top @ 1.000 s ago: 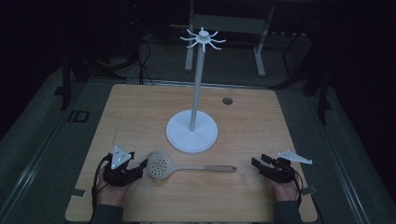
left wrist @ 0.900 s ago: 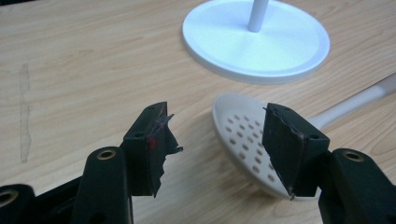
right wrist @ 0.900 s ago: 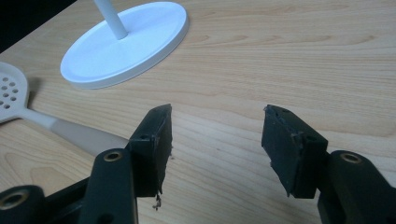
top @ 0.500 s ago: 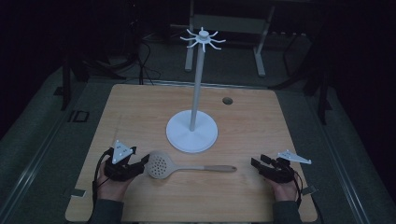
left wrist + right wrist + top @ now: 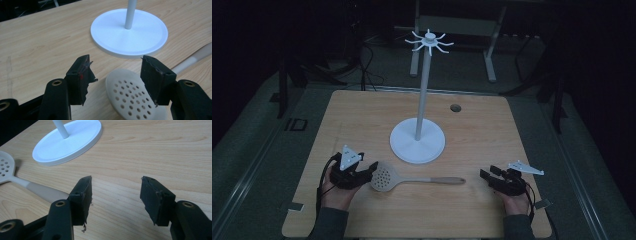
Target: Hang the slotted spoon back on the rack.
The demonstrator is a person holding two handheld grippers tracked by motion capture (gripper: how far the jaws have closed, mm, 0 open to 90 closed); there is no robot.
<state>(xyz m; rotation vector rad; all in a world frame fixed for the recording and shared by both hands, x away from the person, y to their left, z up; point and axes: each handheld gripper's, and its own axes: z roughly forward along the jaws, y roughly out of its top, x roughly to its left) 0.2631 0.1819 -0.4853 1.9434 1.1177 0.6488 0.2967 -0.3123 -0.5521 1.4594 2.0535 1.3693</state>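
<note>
Black, rubber-padded jaws of the left gripper (image 5: 116, 72) stand wide apart, released, with nothing pressed between them; below and between them lies the round, perforated cream plastic head of a slotted spoon (image 5: 132, 96), untouched. In the high view the left gripper (image 5: 362, 174) sits just at nine o'clock of that spoon head (image 5: 384, 176), whose pale wooden-toned handle runs off toward three o'clock across the light wood-grain table (image 5: 362, 120). At twelve o'clock from the spoon stands a white utensil stand (image 5: 418, 140), a round disc base with a thin upright pole crowned by a ring of hooks; the spoon lies near the base, not touching it. The right gripper (image 5: 116, 192) is likewise released, jaws wide over bare wood, and rests near the table's front edge at three o'clock of the handle's end (image 5: 493, 177), a short gap away.
</note>
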